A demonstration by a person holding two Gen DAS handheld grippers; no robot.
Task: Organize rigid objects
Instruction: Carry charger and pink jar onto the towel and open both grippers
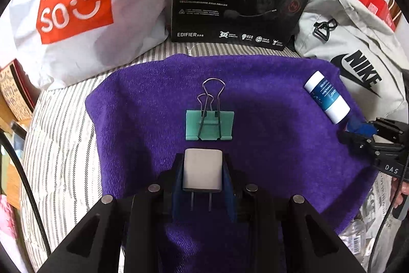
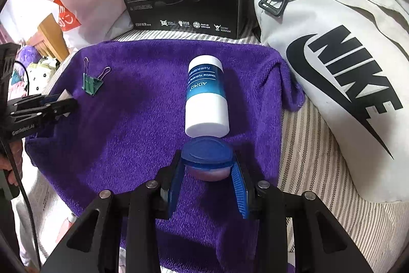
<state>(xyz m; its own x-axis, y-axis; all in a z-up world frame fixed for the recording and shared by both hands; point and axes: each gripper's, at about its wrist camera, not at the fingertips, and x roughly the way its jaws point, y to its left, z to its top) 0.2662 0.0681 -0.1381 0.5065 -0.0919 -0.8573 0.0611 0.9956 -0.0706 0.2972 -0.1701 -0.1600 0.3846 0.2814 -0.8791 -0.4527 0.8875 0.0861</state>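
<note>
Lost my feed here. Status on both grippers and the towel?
Left gripper shut on charger. Right gripper shut on blue jar. Clip and bottle lie on towel. Nothing in the way.

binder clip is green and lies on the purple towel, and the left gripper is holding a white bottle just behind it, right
Not quite. The left gripper is shut on a white charger, prongs pointing back toward the camera, not on a bottle; the left wrist view shows it. The white and blue bottle lies free on the towel. The green binder clip does lie on the purple towel, just ahead of the charger.
</note>
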